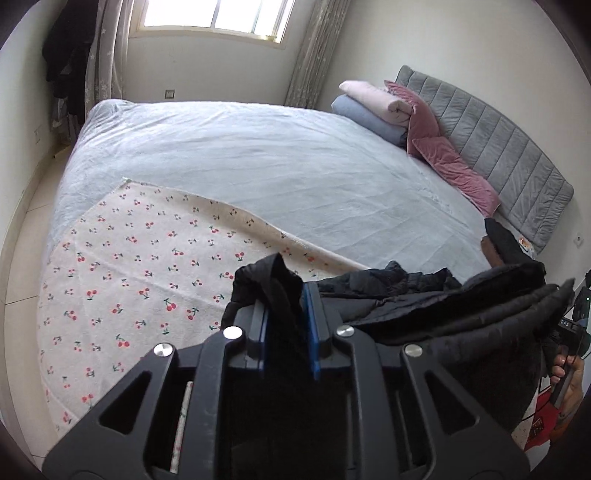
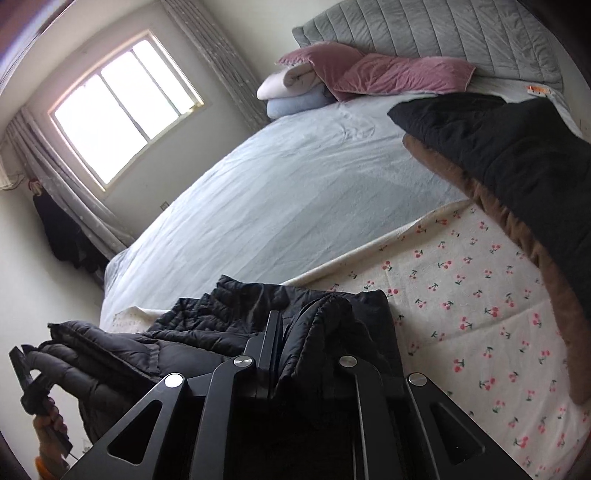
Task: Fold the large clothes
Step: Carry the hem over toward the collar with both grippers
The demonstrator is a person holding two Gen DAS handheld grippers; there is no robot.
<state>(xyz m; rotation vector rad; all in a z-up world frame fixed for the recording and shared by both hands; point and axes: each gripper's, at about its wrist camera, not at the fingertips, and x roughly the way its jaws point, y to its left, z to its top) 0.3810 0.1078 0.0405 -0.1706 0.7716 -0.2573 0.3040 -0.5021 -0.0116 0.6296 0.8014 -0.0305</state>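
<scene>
Daylight from the window [image 1: 214, 14] falls across a wide bed [image 1: 258, 155] with a cherry-print blanket [image 1: 129, 277] over its near part. Both grippers carry a black puffer jacket [image 1: 461, 306] above that blanket — left gripper [image 1: 286, 317] with its fingers narrowly parted on a bunched fold, right gripper [image 2: 295, 354] pinching another fold. Judging by this, the step is bringing it to the bed — next, lower and spread it flat.
</scene>
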